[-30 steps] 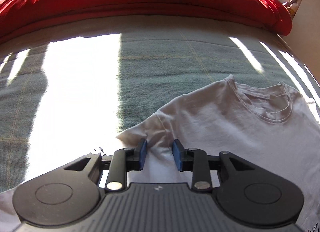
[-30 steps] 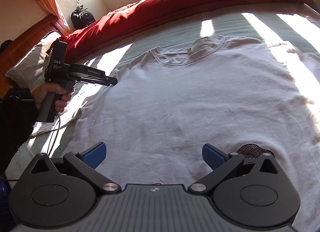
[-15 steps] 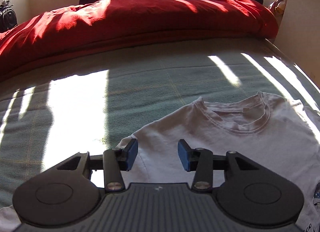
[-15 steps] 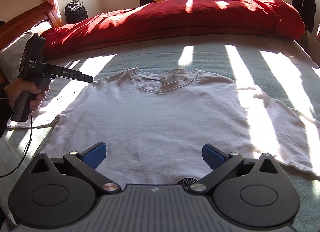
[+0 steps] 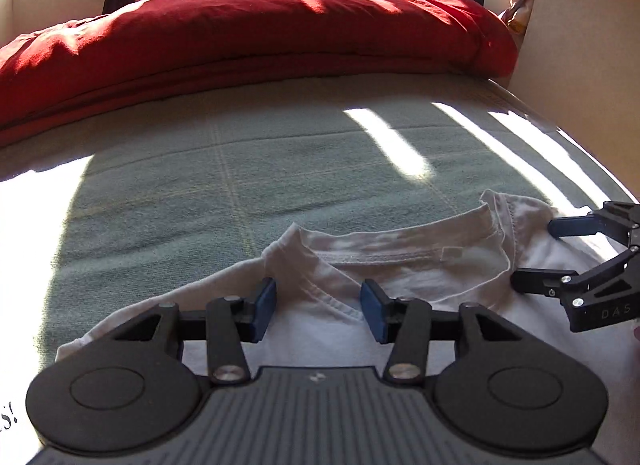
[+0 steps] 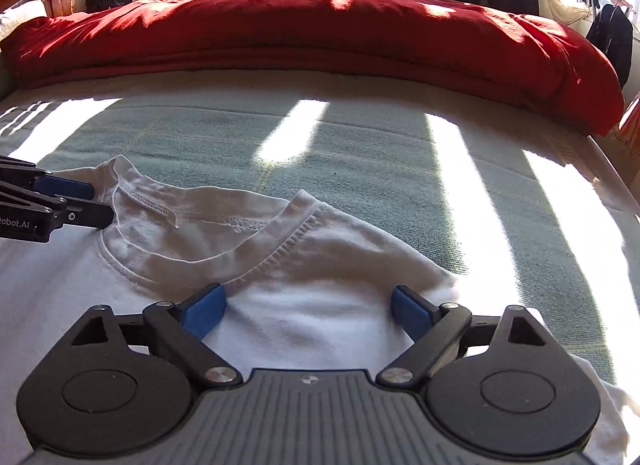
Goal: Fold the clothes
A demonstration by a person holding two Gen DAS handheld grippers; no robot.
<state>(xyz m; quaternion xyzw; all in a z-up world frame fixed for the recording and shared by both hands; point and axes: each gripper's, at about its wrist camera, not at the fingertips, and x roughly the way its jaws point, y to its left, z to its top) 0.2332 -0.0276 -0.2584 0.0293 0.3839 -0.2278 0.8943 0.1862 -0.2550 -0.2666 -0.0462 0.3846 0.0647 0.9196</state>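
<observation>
Blue pads on the left gripper [image 5: 318, 315] are parting as we watch, the jaws opening with the shoulder seam of the white T-shirt [image 5: 400, 265] lying between them, cloth under them but not pinched. Over on the other side, the right gripper [image 6: 306, 311] stands spread wide, its pads straddling the shirt's other shoulder just outside the collar [image 6: 276, 253], nothing clamped there either. That symmetry looks deliberate: one tool on each shoulder, either side of the neck opening, which is where you would take hold to lift the top edge and bring it down in an even fold. Both point steeply down at the fabric, so the pads sit low enough to nip a ridge of cloth once they come together. The shirt itself lies face up and spread flat on the green blanket [image 5: 240, 185], collar toward the far side of the bed, the neck label showing inside the back of the collar. Beyond it, a red duvet [image 6: 320, 37] is heaped along the far edge, well apart from the work. Strong bars of sunlight cut across the bedding and wash out parts of the shirt, so its lower hem cannot be made out from here.
</observation>
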